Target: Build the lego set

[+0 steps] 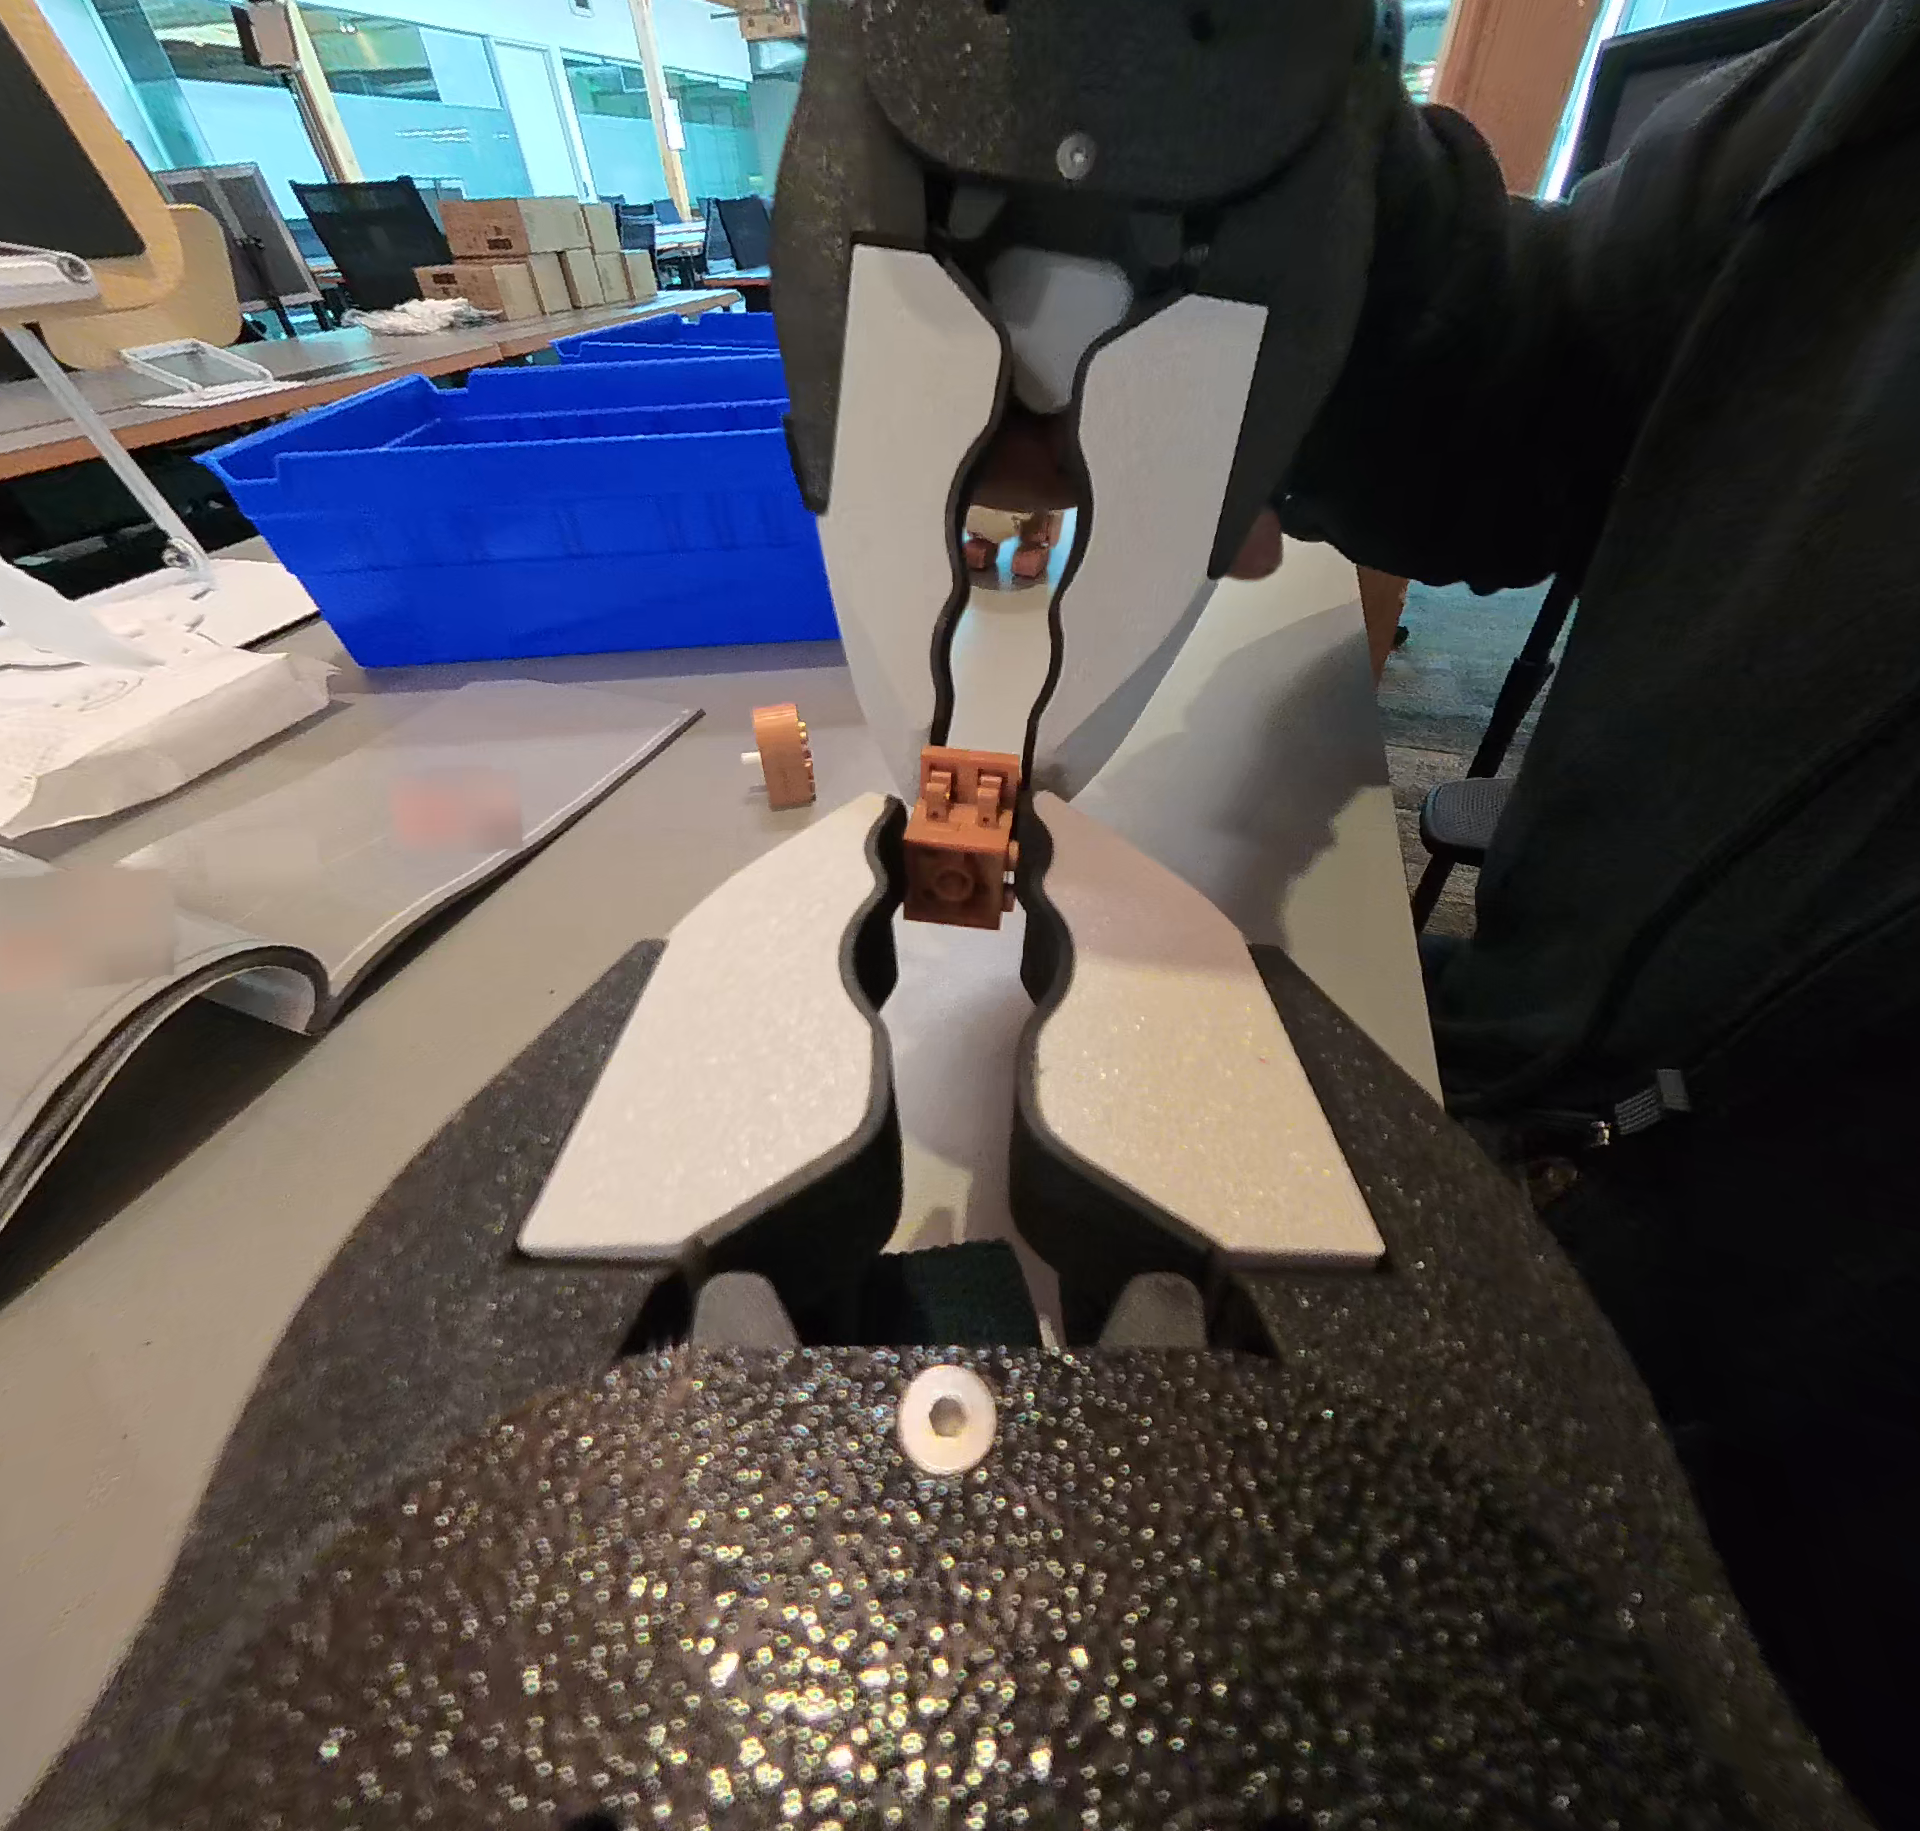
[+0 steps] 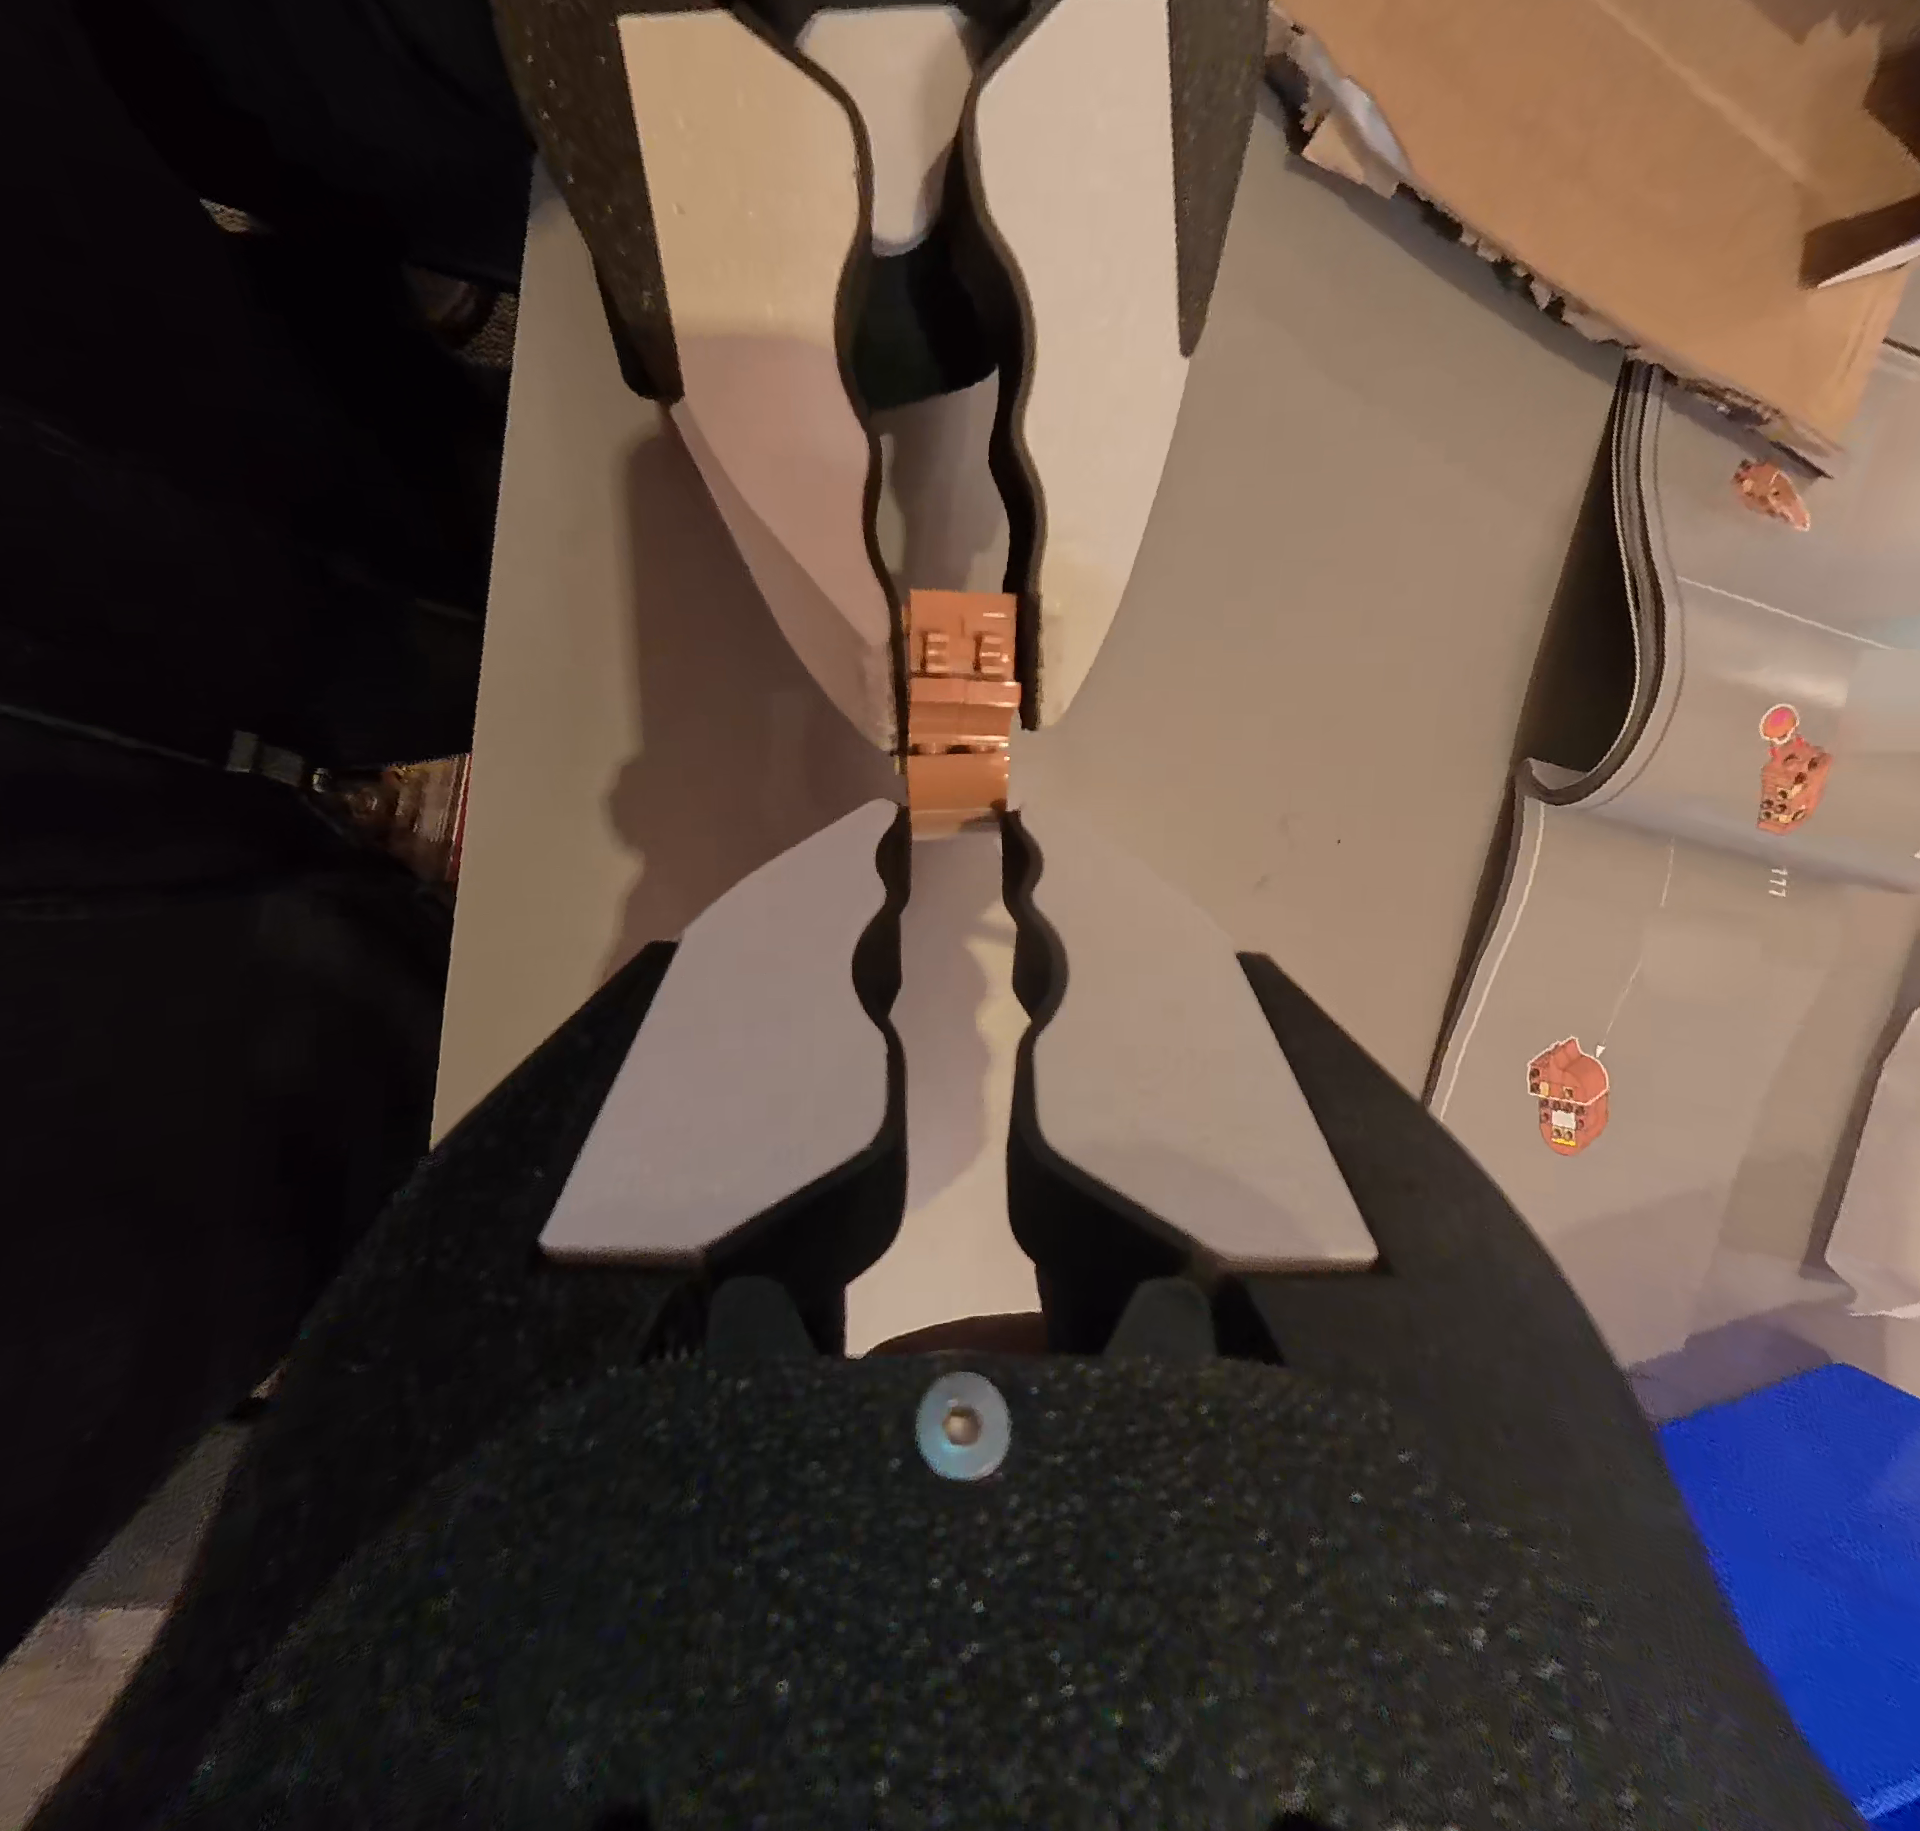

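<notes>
A small brown brick assembly (image 1: 956,872) hangs above the grey table (image 1: 582,1002), held between my two grippers, which meet tip to tip. My left gripper (image 1: 956,825) is shut on its near end, where the brick's hollow underside shows. My right gripper (image 1: 982,758) comes from the far side and is shut on the end with two small clip parts (image 1: 966,779). In the right wrist view my right gripper (image 2: 954,817) pinches the plain brown end (image 2: 956,789) with its very tips. There my left gripper (image 2: 961,727) clamps the clip end (image 2: 961,654).
A round brown part with a white peg (image 1: 781,768) lies on the table. An open booklet (image 1: 364,846) lies at the left, with blue bins (image 1: 540,514) behind it. A torn cardboard box (image 2: 1558,119) is at the far right. A person's dark sleeve (image 1: 1662,431) fills the right. Only a small space, under 4 cm, lies between the two pairs of fingers.
</notes>
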The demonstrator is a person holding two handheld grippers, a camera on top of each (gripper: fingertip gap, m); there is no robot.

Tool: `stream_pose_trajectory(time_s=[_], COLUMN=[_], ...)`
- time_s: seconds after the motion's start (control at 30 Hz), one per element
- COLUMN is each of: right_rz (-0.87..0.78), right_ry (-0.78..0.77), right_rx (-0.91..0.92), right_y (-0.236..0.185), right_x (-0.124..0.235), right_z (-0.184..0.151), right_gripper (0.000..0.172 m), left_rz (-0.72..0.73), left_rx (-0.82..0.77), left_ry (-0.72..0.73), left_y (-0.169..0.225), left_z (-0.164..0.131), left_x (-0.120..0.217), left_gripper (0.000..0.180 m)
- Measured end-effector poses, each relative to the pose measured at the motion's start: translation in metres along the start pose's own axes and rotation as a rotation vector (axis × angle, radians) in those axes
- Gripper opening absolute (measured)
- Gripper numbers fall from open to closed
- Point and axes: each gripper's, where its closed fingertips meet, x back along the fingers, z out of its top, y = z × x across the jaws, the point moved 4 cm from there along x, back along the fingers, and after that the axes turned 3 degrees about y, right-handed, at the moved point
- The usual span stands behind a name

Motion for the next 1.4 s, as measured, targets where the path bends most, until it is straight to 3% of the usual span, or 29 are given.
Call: stream_pose_trajectory(time_s=[0.33, 0.67, 1.0, 1.4], right_rz=[0.015, 0.005, 0.017, -0.041], right_ry=[-0.010, 0.016, 0.019, 0.115], right_rx=[0.078, -0.038, 0.051, -0.054], right_y=[-0.002, 0.002, 0.000, 0.006], right_x=[-0.002, -0.004, -0.005, -0.001], right_z=[-0.003, -0.002, -0.001, 0.006], right_gripper=[0.016, 0.016, 0.016, 0.016], left_rz=[-0.041, 0.007, -0.015, 0.018], left_rx=[0.011, 0.009, 0.009, 0.066], left_ry=[-0.025, -0.022, -0.015, 0.070], left_y=[0.003, -0.002, 0.000, -0.008], left_z=[-0.002, -0.002, -0.001, 0.005], left_x=[-0.003, -0.001, 0.000, 0.008], left_gripper=[0.019, 0.019, 0.019, 0.019])
